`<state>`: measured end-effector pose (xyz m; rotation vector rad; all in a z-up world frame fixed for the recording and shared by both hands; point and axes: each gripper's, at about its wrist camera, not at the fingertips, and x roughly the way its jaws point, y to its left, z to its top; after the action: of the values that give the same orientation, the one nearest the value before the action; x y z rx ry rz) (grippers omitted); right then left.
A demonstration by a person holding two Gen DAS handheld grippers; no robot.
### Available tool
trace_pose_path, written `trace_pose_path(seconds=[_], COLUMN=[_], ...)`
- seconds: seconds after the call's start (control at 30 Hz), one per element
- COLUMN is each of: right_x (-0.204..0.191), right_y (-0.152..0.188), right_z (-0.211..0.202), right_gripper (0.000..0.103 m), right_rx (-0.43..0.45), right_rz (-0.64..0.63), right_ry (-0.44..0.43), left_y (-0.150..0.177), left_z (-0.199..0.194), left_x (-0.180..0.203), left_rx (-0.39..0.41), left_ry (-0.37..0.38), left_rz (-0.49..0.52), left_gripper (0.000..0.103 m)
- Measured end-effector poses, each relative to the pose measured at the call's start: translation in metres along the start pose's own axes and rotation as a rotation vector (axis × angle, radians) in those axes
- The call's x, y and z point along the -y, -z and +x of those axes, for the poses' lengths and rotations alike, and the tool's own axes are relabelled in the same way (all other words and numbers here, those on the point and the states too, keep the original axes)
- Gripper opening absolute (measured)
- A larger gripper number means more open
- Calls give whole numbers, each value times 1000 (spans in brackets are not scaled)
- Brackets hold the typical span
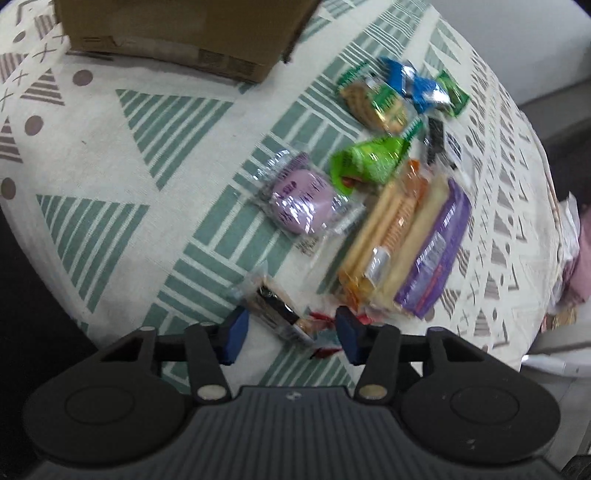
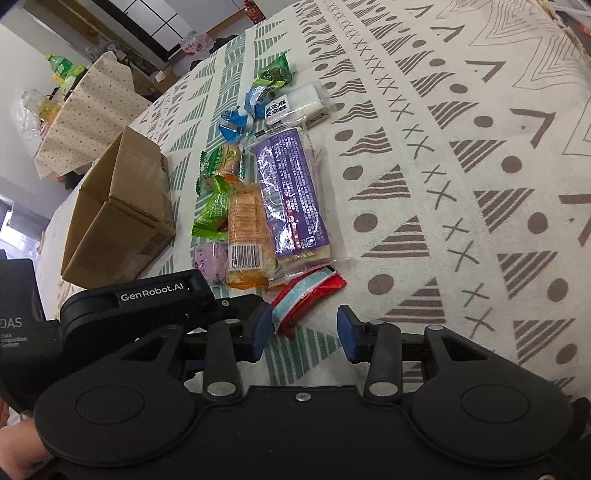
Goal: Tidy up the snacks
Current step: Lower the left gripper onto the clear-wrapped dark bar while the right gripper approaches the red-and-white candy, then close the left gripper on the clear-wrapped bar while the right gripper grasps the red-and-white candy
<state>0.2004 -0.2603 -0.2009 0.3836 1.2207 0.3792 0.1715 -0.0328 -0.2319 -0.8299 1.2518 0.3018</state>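
Snacks lie in a loose row on the patterned tablecloth (image 1: 110,155). My left gripper (image 1: 291,336) stands open low over the cloth, with a dark-wrapped packet (image 1: 273,314) lying between its blue pads (image 1: 234,334), not pressed. Beside it is a red wrapper (image 1: 325,321). My right gripper (image 2: 304,332) is open too. The near end of the red wrapper (image 2: 306,295) reaches its left pad (image 2: 260,332). Ahead lie a purple round cake (image 1: 299,199), a green packet (image 1: 369,162), a long orange packet (image 2: 247,232) and a long purple packet (image 2: 291,195).
An open cardboard box (image 2: 118,214) stands left of the snacks, at the top in the left wrist view (image 1: 177,33). Blue packets (image 2: 258,96) and a white one (image 2: 299,103) lie farther off. The left gripper's black housing (image 2: 155,295) crowds the right gripper's left side. A dotted-cloth table (image 2: 85,122) stands behind.
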Motion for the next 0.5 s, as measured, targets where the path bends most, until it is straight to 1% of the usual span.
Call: trace_pose_path(seconds=[0.03, 0.1, 0.2, 0.27, 0.5], right_x=[0, 0, -1, -1, 2], right_y=[-1, -2, -3, -4, -6], right_z=[2, 7, 14, 18, 30], right_gripper=[41, 41, 41, 41, 41], right_rx=[-1, -8, -22, -29, -40], right_rz=[2, 9, 18, 24, 66], right_ry=[-4, -12, -19, -22, -14], left_y=[-1, -4, -7, -9, -18], left_z=[0, 2, 3, 3, 3], left_x=[0, 0, -2, -3, -5], left_rx=[5, 6, 7, 12, -16], left_ry=[-2, -15, -22, -21, -10], left_rz=[1, 8, -11, -6, 4], left_gripper=[46, 36, 27, 24, 25])
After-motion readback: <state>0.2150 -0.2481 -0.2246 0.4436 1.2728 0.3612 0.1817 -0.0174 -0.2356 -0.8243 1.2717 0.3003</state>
